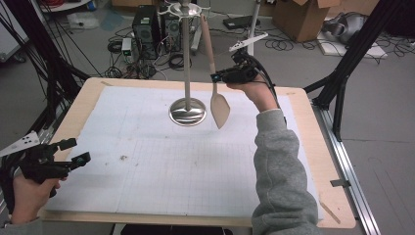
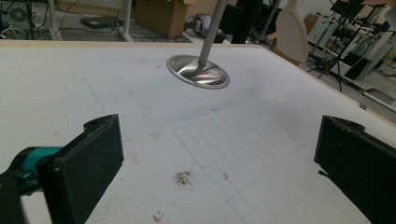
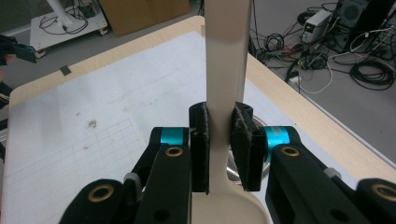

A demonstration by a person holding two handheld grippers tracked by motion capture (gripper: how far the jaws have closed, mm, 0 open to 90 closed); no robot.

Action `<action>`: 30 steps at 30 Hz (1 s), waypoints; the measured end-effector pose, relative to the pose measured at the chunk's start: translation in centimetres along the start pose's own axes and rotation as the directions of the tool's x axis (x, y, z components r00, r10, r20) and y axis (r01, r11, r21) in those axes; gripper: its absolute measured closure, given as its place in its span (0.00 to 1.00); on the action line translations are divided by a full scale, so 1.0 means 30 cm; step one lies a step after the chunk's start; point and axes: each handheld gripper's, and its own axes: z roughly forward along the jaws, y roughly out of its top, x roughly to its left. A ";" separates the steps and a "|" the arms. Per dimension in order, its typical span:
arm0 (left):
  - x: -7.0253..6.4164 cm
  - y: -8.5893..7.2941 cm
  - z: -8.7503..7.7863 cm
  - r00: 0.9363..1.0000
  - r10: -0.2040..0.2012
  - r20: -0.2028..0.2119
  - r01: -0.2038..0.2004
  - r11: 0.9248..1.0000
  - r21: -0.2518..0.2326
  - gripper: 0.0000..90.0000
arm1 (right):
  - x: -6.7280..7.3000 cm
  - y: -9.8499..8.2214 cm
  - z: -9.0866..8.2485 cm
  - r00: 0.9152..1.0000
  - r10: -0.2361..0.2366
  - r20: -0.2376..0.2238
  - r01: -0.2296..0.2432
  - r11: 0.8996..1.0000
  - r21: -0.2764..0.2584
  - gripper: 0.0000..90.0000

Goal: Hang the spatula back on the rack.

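Two tools are in play above the bench (image 1: 93, 93). The right tool (image 1: 219, 77), held up at the far side, is clenched on the handle of a pale spatula (image 1: 219, 108); in the right gripper view its two black pads (image 3: 200, 140) press against either side of the handle, and the spatula (image 3: 226, 60) runs straight up between them. In the high view the handle rises above this tool toward the ring at the top of a metal stand (image 1: 186, 58), and the blade hangs below the tool, clear of the white gridded sheet (image 1: 161, 166). The stand's round base (image 1: 187, 112) sits just beside the blade, on the side away from the right hand (image 1: 259, 95).

The left tool (image 1: 78, 152) hovers over the near left corner of the bench, well apart from the right tool, and is released: in the left gripper view its jaws stand wide with only the sheet (image 2: 154, 112) between them. Ahead of it, beyond the jaws, stand the base (image 2: 198, 72) and the spatula blade (image 2: 292, 30).
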 end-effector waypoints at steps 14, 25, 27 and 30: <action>-0.003 -0.006 -0.016 1.000 0.000 -0.010 0.000 1.000 0.001 0.02 | -0.004 0.006 0.055 1.000 0.004 -0.012 -0.004 1.000 -0.003 0.87; -0.006 -0.009 -0.013 1.000 0.002 -0.006 -0.002 1.000 0.009 0.02 | -0.007 0.005 0.072 0.999 0.004 -0.039 -0.004 1.000 -0.009 0.87; -0.006 -0.009 -0.012 1.000 0.004 -0.007 -0.004 1.000 0.010 0.02 | -0.005 0.005 0.074 0.999 0.011 -0.040 -0.011 1.000 -0.005 0.86; -0.006 -0.011 -0.008 1.000 0.005 -0.008 -0.005 1.000 0.015 0.02 | -0.009 0.002 0.079 0.999 0.017 -0.050 -0.017 1.000 0.000 0.85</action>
